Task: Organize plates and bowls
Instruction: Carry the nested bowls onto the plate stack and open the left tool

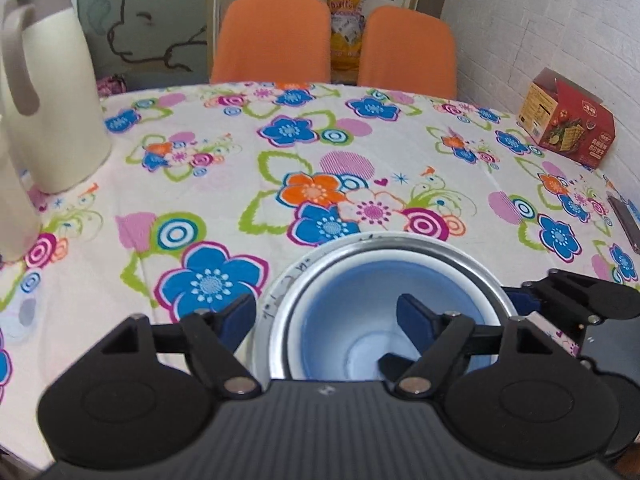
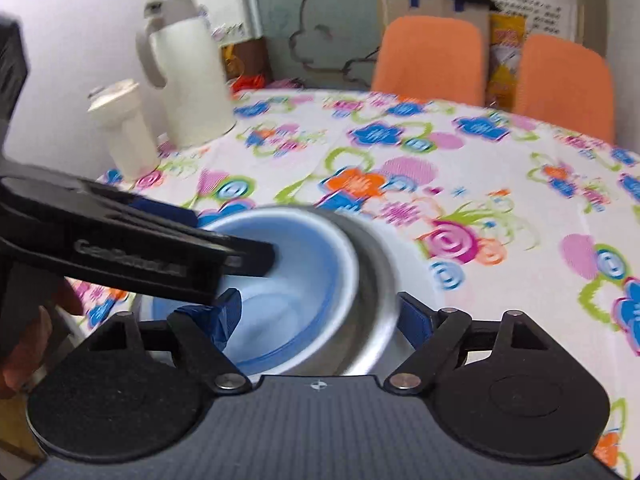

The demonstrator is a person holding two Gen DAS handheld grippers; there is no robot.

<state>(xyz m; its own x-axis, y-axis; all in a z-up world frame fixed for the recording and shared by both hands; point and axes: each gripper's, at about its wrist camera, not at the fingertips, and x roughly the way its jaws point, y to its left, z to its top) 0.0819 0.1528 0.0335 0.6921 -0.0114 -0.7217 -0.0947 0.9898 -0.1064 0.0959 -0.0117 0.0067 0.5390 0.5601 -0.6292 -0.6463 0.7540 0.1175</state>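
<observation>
Stacking step in hand. The blue bowl (image 1: pixel 384 312) sits nested inside the steel bowl (image 1: pixel 280 312), at the near edge of the flowered tablecloth (image 1: pixel 320 152).

Left gripper (image 1: pixel 326 316): tongs apart, straddling the left wall of the nested pair, one finger outside the steel rim, the other down inside the blue bowl. No squeeze visible; the gap looks wider than the two walls.

Right gripper (image 2: pixel 320 314): tongs apart, straddling the right wall in the same way, left finger inside the blue bowl (image 2: pixel 288 280), right finger outside the steel bowl (image 2: pixel 372 280). This view is motion-blurred, so contact is uncertain.

Judgement: the bowls are already combined; either a lift of the stack or a release is at hand. Next move calls for both tongs to close evenly on opposite walls, or to back out without tipping the stack.

Bystanders: cream jug (image 1: pixel 44 92) far left, red snack box (image 1: pixel 568 124) far right, well apart from the bowls.
</observation>
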